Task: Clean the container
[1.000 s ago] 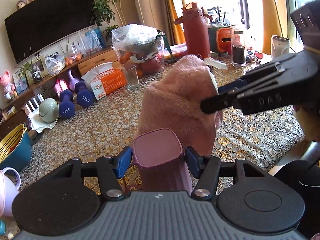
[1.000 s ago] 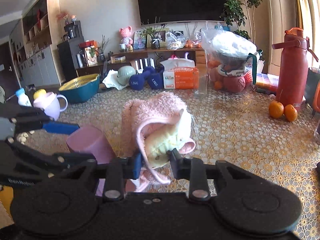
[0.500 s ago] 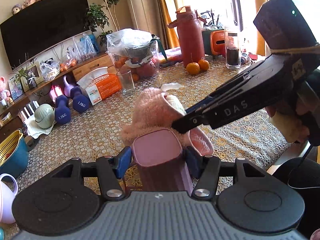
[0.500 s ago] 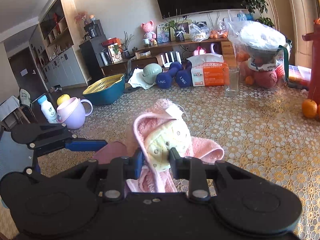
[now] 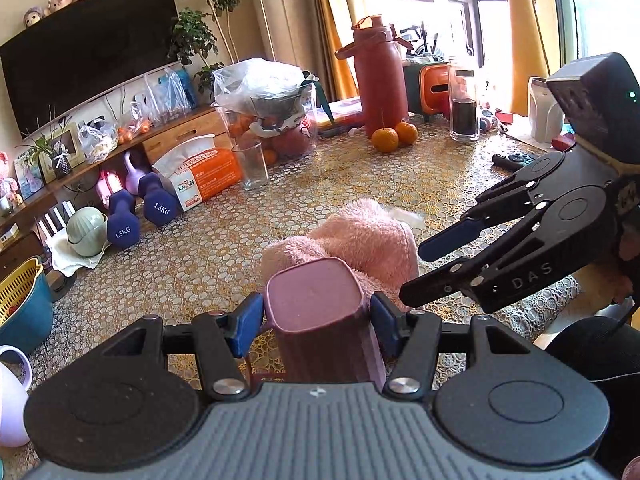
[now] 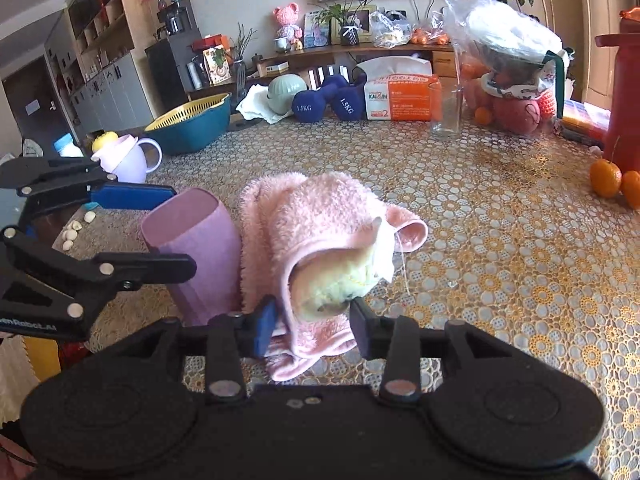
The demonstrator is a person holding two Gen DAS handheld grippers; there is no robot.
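A mauve plastic container (image 5: 316, 304) stands upright between the blue pads of my left gripper (image 5: 316, 320), which is shut on it. In the right wrist view the same container (image 6: 192, 248) sits left of a heaped pink towel (image 6: 312, 216), with my left gripper (image 6: 182, 232) clamped around its upper part. The pink towel (image 5: 360, 236) lies on the table just behind the container and touches it. My right gripper (image 5: 412, 270) hovers at the towel's right edge with its jaws apart. From its own camera, my right gripper (image 6: 314, 320) frames the towel's near fold without pinching it.
On the gold lace tablecloth (image 5: 400, 184) stand an empty glass (image 5: 250, 168), a red flask (image 5: 378, 76) and two oranges (image 5: 394, 136). Blue dumbbells (image 5: 140, 212), a tissue box (image 5: 200, 176), a teal basket (image 6: 188, 120) and a lilac mug (image 6: 128, 156) line the far side.
The towel was lifted over the container and has come down into a heap on the table. My right gripper has opened and let it go. The left gripper keeps its hold.
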